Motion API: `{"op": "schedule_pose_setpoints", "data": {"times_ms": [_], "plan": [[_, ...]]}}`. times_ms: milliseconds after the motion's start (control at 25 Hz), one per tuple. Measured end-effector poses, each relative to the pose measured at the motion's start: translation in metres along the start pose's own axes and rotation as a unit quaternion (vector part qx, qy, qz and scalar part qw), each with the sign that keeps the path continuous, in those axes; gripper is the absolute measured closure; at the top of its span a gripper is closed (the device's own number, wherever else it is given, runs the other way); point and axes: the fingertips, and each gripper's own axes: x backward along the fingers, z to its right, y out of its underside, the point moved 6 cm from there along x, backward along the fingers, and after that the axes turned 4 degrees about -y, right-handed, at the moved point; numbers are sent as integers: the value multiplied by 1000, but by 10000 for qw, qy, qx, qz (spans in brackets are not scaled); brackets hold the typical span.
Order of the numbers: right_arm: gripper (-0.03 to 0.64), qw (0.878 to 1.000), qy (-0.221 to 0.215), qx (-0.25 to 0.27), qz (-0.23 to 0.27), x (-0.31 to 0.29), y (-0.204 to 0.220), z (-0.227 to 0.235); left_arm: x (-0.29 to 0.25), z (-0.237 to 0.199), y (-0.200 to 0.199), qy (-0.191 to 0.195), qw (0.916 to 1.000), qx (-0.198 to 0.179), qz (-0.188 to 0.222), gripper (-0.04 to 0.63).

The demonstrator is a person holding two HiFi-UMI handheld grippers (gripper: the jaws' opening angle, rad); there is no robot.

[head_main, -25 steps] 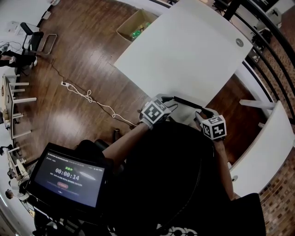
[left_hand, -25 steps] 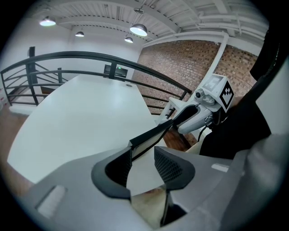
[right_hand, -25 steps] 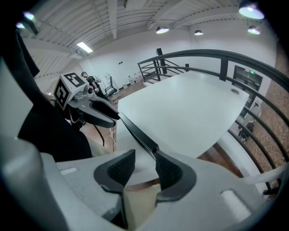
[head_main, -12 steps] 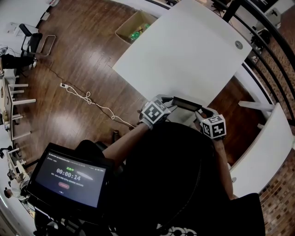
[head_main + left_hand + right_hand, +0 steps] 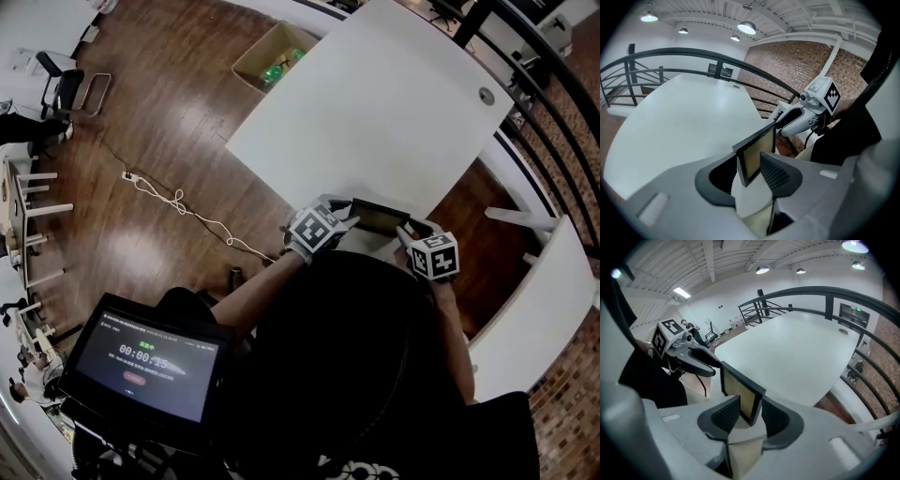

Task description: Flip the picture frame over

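A black picture frame (image 5: pixel 379 218) with a tan panel is held off the near edge of the white table (image 5: pixel 375 103), tilted up on edge. My left gripper (image 5: pixel 339 214) is shut on its left end; in the left gripper view the picture frame (image 5: pixel 757 151) stands between the jaws of my left gripper (image 5: pixel 752 171). My right gripper (image 5: pixel 409 234) is shut on the opposite end; in the right gripper view the picture frame (image 5: pixel 740 392) shows its tan side, clamped by my right gripper (image 5: pixel 750 416).
A cardboard box (image 5: pixel 275 52) sits on the wooden floor beyond the table's far left corner. A black railing (image 5: pixel 539 89) runs along the right. A second white table (image 5: pixel 534 300) stands at the right. A white cable (image 5: pixel 178 202) lies on the floor.
The frame has turned from lying nearly flat and edge-on to tilted up, its tan panel now showing. Both grippers kept their hold and barely shifted.
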Motion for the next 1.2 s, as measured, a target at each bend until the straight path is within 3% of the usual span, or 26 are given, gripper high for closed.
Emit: {"op": "schedule_pose_setpoints", "data": {"times_ms": [440,640,920,1200], "plan": [[491,9996,-14,-248,-107,-11,1,11,-9,-4,-4,50,9999,112,-79,434],[491,9990,-77,-333,-286,-34,-22,45,-37,-39,-29,119,9995,271,-143,433],[491,9982,-194,-429,-381,-66,-41,72,-72,-80,-32,142,9986,439,-244,431],[491,9970,3,-570,-517,-76,-43,88,-77,-78,-39,188,9972,579,-434,431]]}}
